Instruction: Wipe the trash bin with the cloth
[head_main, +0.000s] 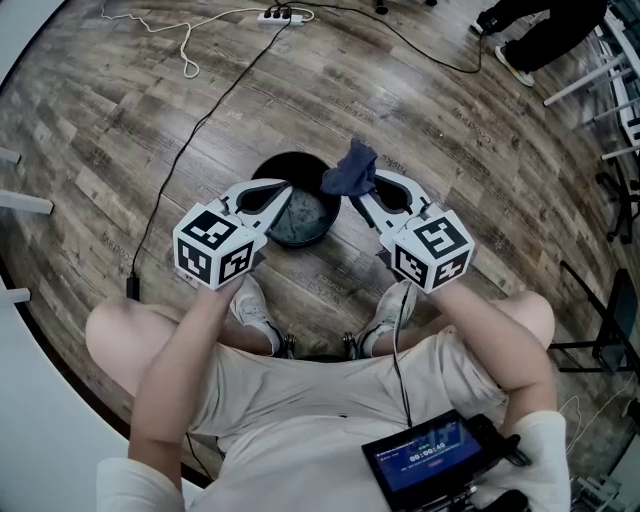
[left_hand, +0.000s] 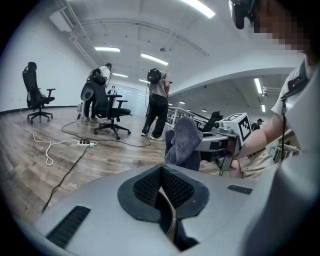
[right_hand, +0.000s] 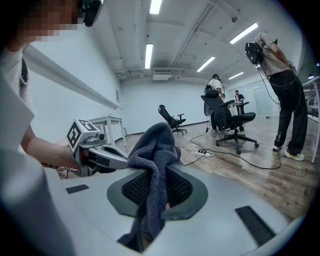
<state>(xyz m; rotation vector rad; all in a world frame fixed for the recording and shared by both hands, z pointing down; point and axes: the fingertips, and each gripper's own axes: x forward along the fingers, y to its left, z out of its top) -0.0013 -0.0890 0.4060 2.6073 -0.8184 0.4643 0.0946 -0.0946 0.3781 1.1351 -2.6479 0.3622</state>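
On the floor between my feet stands the round black trash bin (head_main: 292, 158). I hold it with the left gripper (head_main: 286, 188), whose jaws are pressed together on what looks like the thin edge of the bin's left rim. The gripper's body slants away from the bin toward my left knee.

The right gripper (head_main: 353, 196) reaches in from the bin's other side. Its jaws are clamped on the dark blue-grey terry cloth (head_main: 350, 168). In the right gripper view the cloth runs down between the two ribbed pads, with a bunched fold rising above the tips and a tail hanging below them. Seen from my head, that bunch sits at the bin's far right rim, just past the right gripper's tips and across the bin's mouth from the left gripper. I cannot tell whether the fabric touches the rim.

The bin rests on a grey-brown wood plank floor (head_main: 120, 140). My two pale sneakers (head_main: 256, 305) are planted just on the near side of it. A thin black cable (head_main: 190, 140) trails off beyond the bin's left side toward a white power strip (head_main: 278, 15).
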